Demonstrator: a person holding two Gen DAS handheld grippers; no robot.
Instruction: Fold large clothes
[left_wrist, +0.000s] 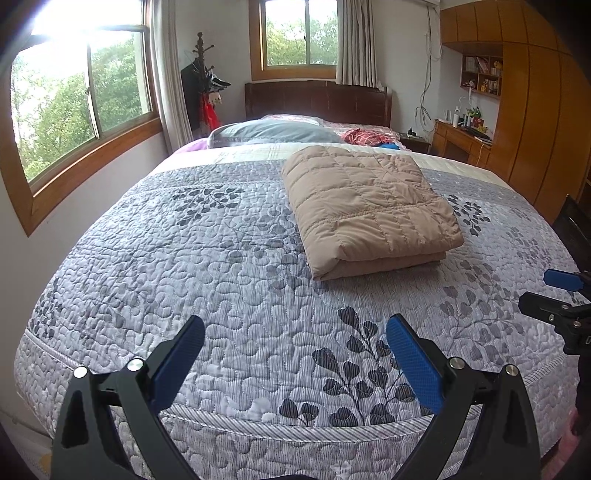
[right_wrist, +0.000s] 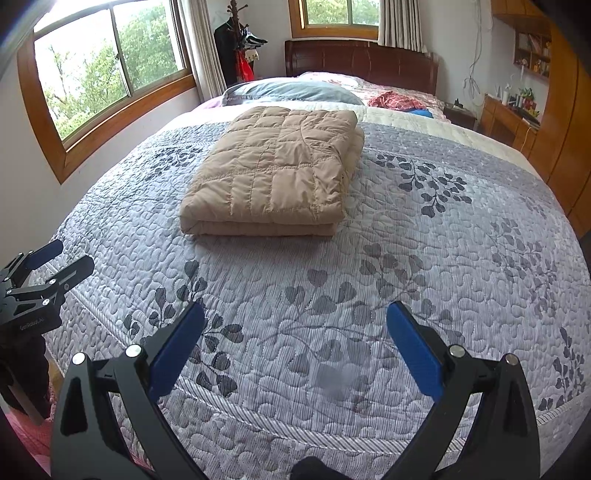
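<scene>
Hanging over the near edge of the bed (left_wrist: 258, 428), the left gripper (left_wrist: 295, 363) has its blue pads (left_wrist: 413, 363) spread wide apart, nothing between them — only the grey leaf-print quilt (left_wrist: 184, 258) shows below. To its right and further up the bed lies the tan jacket (left_wrist: 365, 210), folded into a thick, padded rectangle with its layered edge toward the foot of the bed, resting flat on the quilt and well apart from both tools. Behind it sit a grey pillow (left_wrist: 273, 133) and the headboard (left_wrist: 317, 101). Further right, the right gripper (right_wrist: 295, 354) also hovers over the near edge — fingers wide apart, holding nothing. Each tool shows at the edge of the other's view.
</scene>
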